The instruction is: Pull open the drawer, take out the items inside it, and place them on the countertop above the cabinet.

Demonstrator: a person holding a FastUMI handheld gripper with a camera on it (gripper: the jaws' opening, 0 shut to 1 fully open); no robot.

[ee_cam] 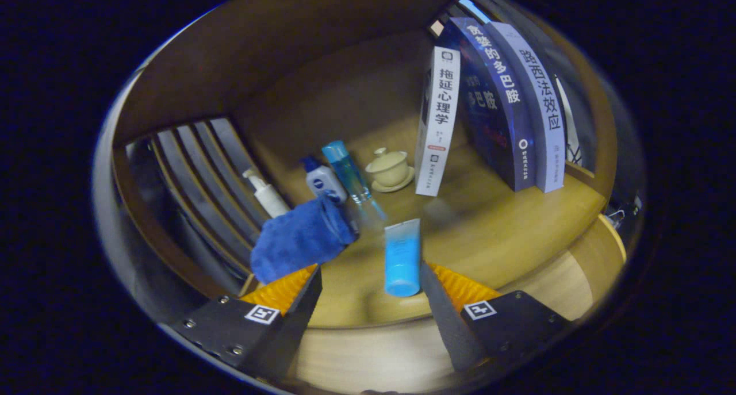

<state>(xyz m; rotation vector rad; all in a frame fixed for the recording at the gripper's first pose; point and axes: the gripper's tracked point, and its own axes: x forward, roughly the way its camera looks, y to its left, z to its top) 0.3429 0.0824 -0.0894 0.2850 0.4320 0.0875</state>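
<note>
Wooden countertop is spreading out ahead of you, backed by a wooden wall, with a slatted panel running along the far side of the cloth. You are holding the gripper over the near edge with its fingers spread wide and nothing pressed between them. A blue tube is standing on its cap between the fingers, close to one of them — whether it is touching that finger, you cannot tell. A blue cloth is lying bunched just ahead of the other finger. Beyond the cloth, a white pump bottle, a small bottle with a blue cap and a clear blue bottle are sitting close together. A pale lidded cup on a saucer is resting just beside them. Further along, three books are standing upright, leaning against one another.
</note>
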